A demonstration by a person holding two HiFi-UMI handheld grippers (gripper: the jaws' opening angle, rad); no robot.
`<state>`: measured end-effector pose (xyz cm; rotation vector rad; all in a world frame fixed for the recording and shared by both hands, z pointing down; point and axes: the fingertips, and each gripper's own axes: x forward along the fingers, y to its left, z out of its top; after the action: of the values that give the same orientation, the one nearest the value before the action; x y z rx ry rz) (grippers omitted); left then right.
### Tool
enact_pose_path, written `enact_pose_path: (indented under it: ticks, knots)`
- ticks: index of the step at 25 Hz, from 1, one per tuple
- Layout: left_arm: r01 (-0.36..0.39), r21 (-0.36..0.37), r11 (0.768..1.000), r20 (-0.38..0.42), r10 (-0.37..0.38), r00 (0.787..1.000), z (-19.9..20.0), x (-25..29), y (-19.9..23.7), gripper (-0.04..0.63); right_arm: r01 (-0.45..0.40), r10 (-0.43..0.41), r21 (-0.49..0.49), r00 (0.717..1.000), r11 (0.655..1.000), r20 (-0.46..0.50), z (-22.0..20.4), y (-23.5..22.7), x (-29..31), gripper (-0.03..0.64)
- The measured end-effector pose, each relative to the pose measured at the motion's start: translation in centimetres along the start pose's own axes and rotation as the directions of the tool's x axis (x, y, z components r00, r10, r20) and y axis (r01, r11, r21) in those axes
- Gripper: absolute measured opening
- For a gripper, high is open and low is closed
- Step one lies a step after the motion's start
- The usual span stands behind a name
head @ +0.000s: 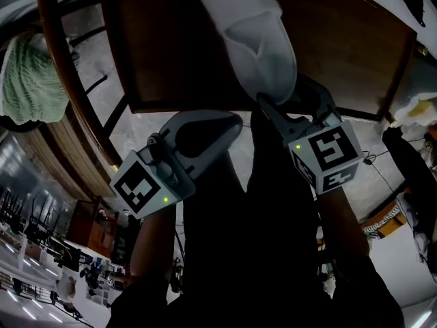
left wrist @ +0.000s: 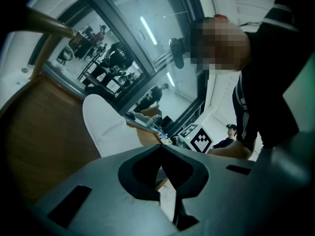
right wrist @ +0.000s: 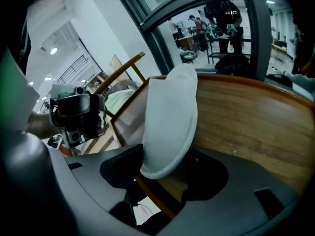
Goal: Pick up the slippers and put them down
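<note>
now the slipper (right wrist: 170,117) lies between parted jaws of the right gripper (right wrist: 165,173).

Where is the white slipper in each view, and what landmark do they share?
Head view: white slipper top centre, lying on the wooden surface.
Left gripper view: white slipper left of centre, beside the wooden surface.
Right gripper view: white slipper at centre, in front of the wooden surface.
Shared landmark: the wooden surface.

The grey left gripper (head: 229,123) and right gripper (head: 274,109) are bearing black-and-white marker cubes (head: 140,186), green lights (head: 166,199) glowing; the person is wearing dark clothes (head: 273,279).
</note>
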<state>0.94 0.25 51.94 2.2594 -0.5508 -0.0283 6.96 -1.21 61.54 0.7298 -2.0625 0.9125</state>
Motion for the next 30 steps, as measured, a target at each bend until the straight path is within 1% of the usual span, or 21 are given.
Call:
enact_pose_path:
  ticks: [5,12,15,18,20,22,23,25,27,30]
  knots:
    - [0.000,-0.008,1.000,-0.004,0.000,1.000,-0.6,-0.2,0.1,0.011,0.052,-0.052,-0.003,0.998,0.999,0.046,0.5,-0.9,-0.2,0.245]
    - [0.005,-0.006,1.000,-0.003,-0.005,1.000,-0.9,-0.1,0.0,0.011,0.130,-0.127,-0.023,0.987,0.991,0.102,0.8,-2.0,-1.2,0.266]
    - [0.009,-0.003,1.000,-0.009,-0.009,1.000,-1.1,-0.3,0.1,0.011,0.137,-0.133,-0.025,0.984,0.990,0.122,1.0,-2.1,-1.5,0.267]
    - [0.009,0.025,1.000,-0.006,-0.009,1.000,-0.5,0.0,-0.4,0.011,0.144,-0.136,-0.042,0.978,0.989,0.158,1.9,-2.0,-2.8,0.267]
    - [0.008,0.038,0.999,0.000,-0.008,1.000,0.3,0.0,-1.5,0.011,0.131,-0.121,-0.049,0.977,0.990,0.177,2.5,-1.2,-4.3,0.265]
    - [0.009,0.053,0.999,0.014,-0.010,1.000,2.1,-0.1,-2.9,0.011,0.113,-0.100,-0.062,0.977,0.992,0.190,3.5,-0.4,-6.0,0.265]
    - [0.012,0.077,0.997,0.027,-0.014,1.000,3.5,-0.1,-3.5,0.011,0.114,-0.096,-0.082,0.974,0.990,0.205,4.5,-0.3,-6.9,0.265]
    - [0.025,0.160,0.987,0.055,-0.034,0.998,6.7,0.3,-4.6,0.011,0.130,-0.090,-0.144,0.963,0.981,0.254,7.2,-0.5,-8.7,0.264]
    - [0.043,0.242,0.969,0.083,-0.065,0.994,9.9,0.4,-6.3,0.011,0.123,-0.060,-0.205,0.955,0.971,0.291,9.4,0.0,-10.5,0.261]
    - [0.068,0.327,0.943,0.116,-0.111,0.987,14.1,-0.3,-10.1,0.011,0.118,-0.031,-0.266,0.950,0.957,0.311,11.7,1.7,-13.0,0.256]
